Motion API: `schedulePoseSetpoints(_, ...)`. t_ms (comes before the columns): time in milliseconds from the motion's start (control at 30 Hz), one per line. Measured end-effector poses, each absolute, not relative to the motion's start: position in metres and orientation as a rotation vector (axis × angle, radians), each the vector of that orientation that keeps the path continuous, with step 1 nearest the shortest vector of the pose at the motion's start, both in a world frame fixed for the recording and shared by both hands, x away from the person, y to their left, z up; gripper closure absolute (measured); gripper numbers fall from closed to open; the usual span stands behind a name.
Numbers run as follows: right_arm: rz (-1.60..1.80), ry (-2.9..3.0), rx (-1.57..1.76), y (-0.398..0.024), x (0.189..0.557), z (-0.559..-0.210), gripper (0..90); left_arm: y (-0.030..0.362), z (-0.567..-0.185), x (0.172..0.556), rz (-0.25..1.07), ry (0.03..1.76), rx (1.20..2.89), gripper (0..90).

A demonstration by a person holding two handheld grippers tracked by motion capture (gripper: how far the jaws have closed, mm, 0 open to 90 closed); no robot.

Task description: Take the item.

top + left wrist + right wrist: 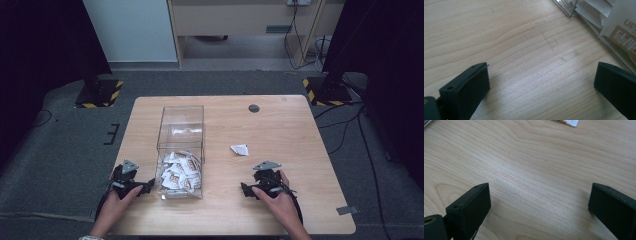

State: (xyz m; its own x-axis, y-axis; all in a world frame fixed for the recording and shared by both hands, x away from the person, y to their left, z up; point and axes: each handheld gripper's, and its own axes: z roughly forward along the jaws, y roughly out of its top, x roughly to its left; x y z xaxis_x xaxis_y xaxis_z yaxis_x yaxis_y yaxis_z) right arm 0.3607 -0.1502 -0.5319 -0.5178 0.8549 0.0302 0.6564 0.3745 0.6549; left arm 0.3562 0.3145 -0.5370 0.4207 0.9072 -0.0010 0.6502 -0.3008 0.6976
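My right claw [248,189] sits low over the wooden surface [280,125] near my edge, its jaws spread wide with nothing but bare wood between them. A lone white packet [240,149] lies flat on the surface ahead of it, apart from the claw; in the right gripper view the packet's [570,122] corner peeks in at the top edge, well beyond my jaws. My left claw [145,187] rests on the surface just beside the near left corner of the clear box [181,131], its jaws also wide apart and holding nothing. The box stands upright, and a heap of packets [179,171] with brown printing fills its near end. In the left gripper view the box wall [599,32] runs just past my right jaw.
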Motion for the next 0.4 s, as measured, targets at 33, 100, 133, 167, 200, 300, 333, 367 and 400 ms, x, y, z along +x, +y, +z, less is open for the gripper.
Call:
schedulePoseSetpoints(33, 0.887, 2.315, 1.31, -0.1493, 0.3598, -0.5334, 3.6, 0.3145, -0.537, 0.3562, 0.532, 1.312, 2.054, 0.0)
schedulePoseSetpoints(100, 0.899, 2.299, 1.297, -0.1484, 0.358, -0.5358, 1.6, 0.3145, -0.537, 0.3562, 0.532, 1.312, 2.054, 0.0)
schedulePoseSetpoints(133, 0.923, 2.285, 1.283, -0.149, 0.3571, -0.5377, 1.2, 0.3145, -0.537, 0.3562, 0.532, 1.312, 2.055, 0.0)
schedulePoseSetpoints(167, 0.946, 2.277, 1.273, -0.1498, 0.3565, -0.5391, 1.1, 0.3145, -0.537, 0.3562, 0.532, 1.312, 2.055, 0.0)
schedulePoseSetpoints(200, 0.944, 2.279, 1.273, -0.1498, 0.3566, -0.5391, 1.0, 0.3145, -0.537, 0.3561, 0.532, 1.312, 2.055, 0.0)
schedulePoseSetpoints(300, 0.943, 2.279, 1.275, -0.1496, 0.3567, -0.5391, 0.9, 0.3145, -0.537, 0.3562, 0.532, 1.312, 2.055, 0.0)
schedulePoseSetpoints(333, 0.943, 2.279, 1.273, -0.1496, 0.3568, -0.5391, 0.8, 0.3145, -0.5369, 0.3562, 0.532, 1.312, 2.055, 0.0)
schedulePoseSetpoints(367, 0.943, 2.279, 1.273, -0.1495, 0.3568, -0.5391, 0.8, 0.3145, -0.537, 0.3562, 0.532, 1.312, 2.054, 0.0)
schedulePoseSetpoints(400, 0.943, 2.279, 1.273, -0.1496, 0.3569, -0.5391, 0.8, 0.3145, -0.5369, 0.3562, 0.532, 1.312, 2.054, 0.0)
